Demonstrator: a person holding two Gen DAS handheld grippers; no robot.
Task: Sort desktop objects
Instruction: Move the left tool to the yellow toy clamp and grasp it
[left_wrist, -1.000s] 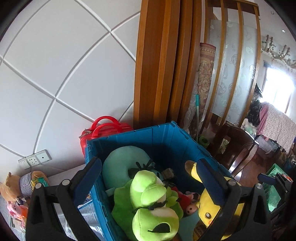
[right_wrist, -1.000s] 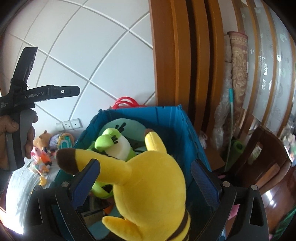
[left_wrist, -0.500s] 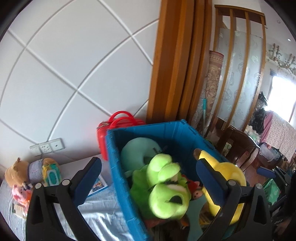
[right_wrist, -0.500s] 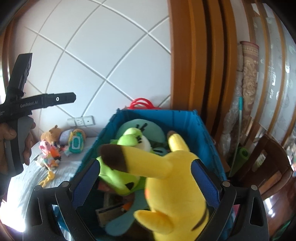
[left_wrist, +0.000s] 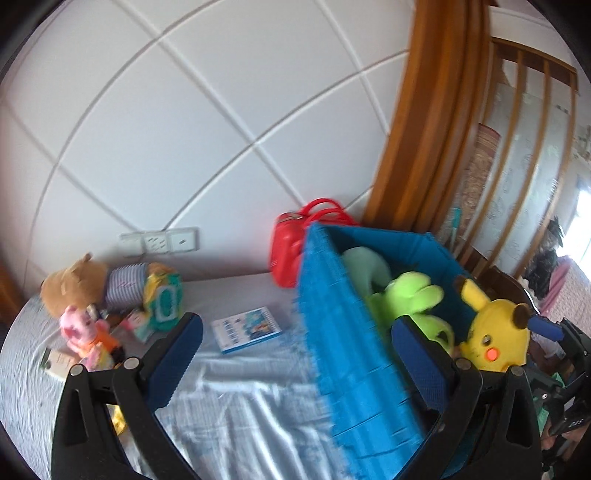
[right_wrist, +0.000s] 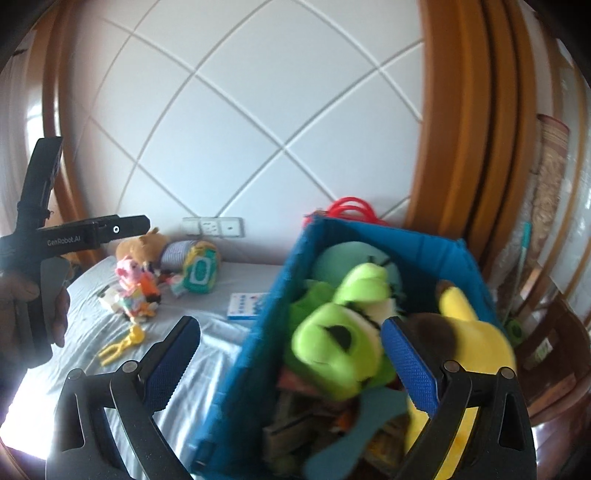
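A blue bin (left_wrist: 332, 332) (right_wrist: 255, 354) stands on the right of a table with a grey cloth (left_wrist: 240, 391). In it lie a yellow plush (left_wrist: 495, 332) (right_wrist: 476, 339), a green plush (left_wrist: 406, 295) (right_wrist: 340, 343) and a teal cushion (left_wrist: 365, 262) (right_wrist: 343, 258). My left gripper (left_wrist: 295, 354) is open, above the bin's left wall. My right gripper (right_wrist: 291, 362) is open too, over the bin's near left corner, holding nothing. A booklet (left_wrist: 247, 328) (right_wrist: 245, 304) lies on the cloth left of the bin.
Several small toys sit at the table's far left: a brown plush (left_wrist: 70, 280) (right_wrist: 140, 243), a pink pig (left_wrist: 81, 328) (right_wrist: 129, 273), a green toy (left_wrist: 162, 295) (right_wrist: 201, 269), a yellow toy fork (right_wrist: 122, 343). A red bag (left_wrist: 288, 254) stands behind the bin. A hand (right_wrist: 22, 295) holds the left gripper's handle.
Both views have swung left, bringing the table and its toys into sight. The yellow plush has left the gap of my right gripper and now lies in the bin.
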